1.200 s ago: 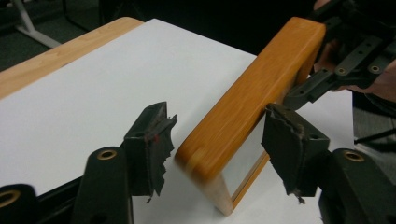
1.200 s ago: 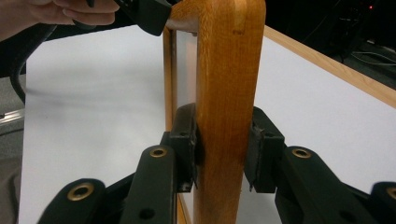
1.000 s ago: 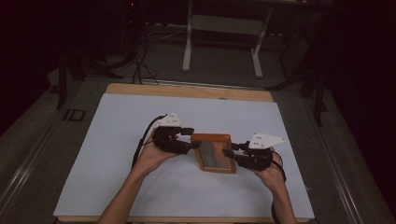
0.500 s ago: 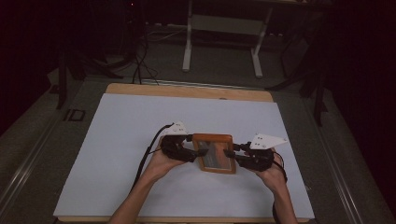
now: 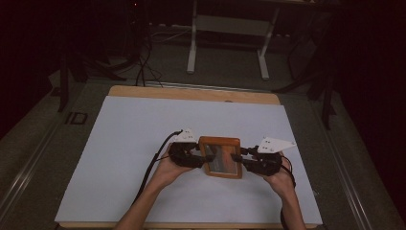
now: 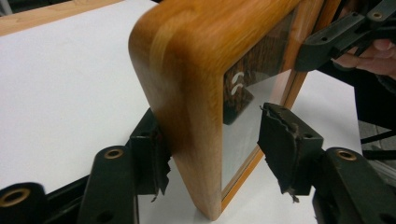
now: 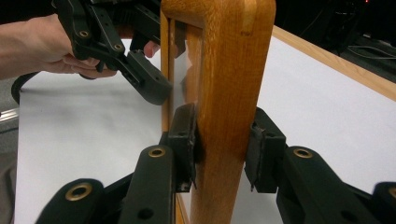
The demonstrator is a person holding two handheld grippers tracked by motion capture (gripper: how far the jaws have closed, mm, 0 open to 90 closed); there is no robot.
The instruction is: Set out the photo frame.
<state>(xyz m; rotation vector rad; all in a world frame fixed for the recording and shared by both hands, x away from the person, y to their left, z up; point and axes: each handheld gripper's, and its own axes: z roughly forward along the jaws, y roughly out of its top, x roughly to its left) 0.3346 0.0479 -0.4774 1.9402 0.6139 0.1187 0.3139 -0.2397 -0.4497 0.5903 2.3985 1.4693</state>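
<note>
While the wooden picture frame [image 5: 220, 156] is standing over the near middle of the white table sheet [image 5: 124, 139], both grippers are flanking it from left and right.

Judging by its thick rounded oak-coloured rails and its glass pane [image 6: 243, 135], the frame is likely rigid and fairly heavy, with a smooth varnished surface that may slip and a glazed face that is fragile; the solid side rails, not the glass, are offering the safest hold. The right gripper [image 7: 219, 149] is pinching the frame's right rail, both pads pressing the wood. The left gripper [image 6: 210, 144] is straddling the left rail with its jaws apart, one pad touching the back of the rail, the other [image 6: 285, 144] hanging clear of the glass side. A hand [image 5: 167, 170] is steadying each tool.
</note>
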